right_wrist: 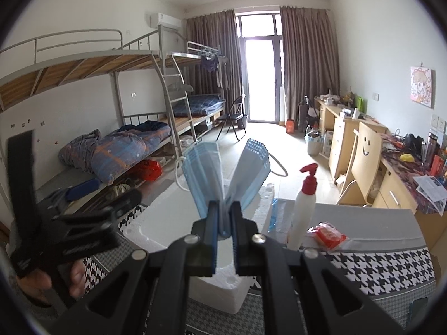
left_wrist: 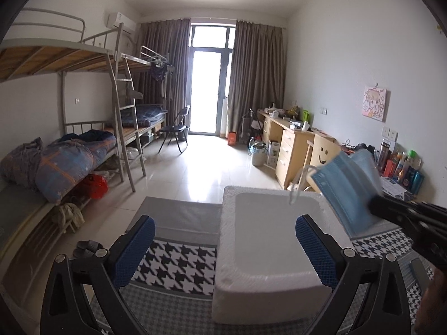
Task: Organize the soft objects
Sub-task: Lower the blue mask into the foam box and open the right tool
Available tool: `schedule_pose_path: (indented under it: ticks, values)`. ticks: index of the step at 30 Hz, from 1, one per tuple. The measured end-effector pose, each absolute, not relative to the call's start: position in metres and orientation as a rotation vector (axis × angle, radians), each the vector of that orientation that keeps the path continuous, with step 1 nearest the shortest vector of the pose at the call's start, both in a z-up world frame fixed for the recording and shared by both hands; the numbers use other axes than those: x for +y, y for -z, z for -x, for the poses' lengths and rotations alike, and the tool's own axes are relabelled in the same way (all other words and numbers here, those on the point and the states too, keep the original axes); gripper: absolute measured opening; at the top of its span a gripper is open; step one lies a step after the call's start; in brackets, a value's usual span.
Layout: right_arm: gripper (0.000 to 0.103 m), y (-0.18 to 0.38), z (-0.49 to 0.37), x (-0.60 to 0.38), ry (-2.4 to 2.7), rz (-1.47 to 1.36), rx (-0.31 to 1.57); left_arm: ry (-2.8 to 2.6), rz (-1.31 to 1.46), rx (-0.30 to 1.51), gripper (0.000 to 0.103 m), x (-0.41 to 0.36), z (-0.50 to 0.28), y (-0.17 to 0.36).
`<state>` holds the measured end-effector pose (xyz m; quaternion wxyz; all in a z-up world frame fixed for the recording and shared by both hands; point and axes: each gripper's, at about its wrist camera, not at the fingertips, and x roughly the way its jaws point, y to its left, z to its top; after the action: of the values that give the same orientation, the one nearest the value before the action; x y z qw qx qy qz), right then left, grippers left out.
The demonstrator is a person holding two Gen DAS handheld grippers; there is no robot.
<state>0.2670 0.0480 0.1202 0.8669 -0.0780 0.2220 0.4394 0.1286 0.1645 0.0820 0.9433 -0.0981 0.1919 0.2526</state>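
Note:
My right gripper point(right_wrist: 224, 209) is shut on a blue face mask point(right_wrist: 223, 170), folded in the middle so both halves stick up. In the left wrist view the mask point(left_wrist: 346, 187) hangs above the right rim of a white foam box point(left_wrist: 268, 231), held by the right gripper point(left_wrist: 375, 206). My left gripper point(left_wrist: 223, 248) is open and empty, its blue pads on either side of the box's near left part. In the right wrist view the left gripper point(right_wrist: 64, 212) is at the left, and the foam box point(right_wrist: 167, 220) lies under the mask.
The box stands on a table with a houndstooth cloth point(left_wrist: 173, 262). A white pump bottle with red top point(right_wrist: 304, 209), a red packet point(right_wrist: 328, 234) and a blue wrapper point(right_wrist: 275, 215) lie right of the box. Bunk beds point(left_wrist: 69, 153) stand left, desks point(left_wrist: 290, 142) right.

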Motion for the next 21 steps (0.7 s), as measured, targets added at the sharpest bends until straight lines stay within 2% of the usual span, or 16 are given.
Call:
schedule_pose_path:
  ticks: [21]
  values:
    - [0.011,-0.096,-0.28,0.092,-0.92,0.215,0.577,-0.52,0.189,0.388,0.102,0.163,-0.096,-0.066]
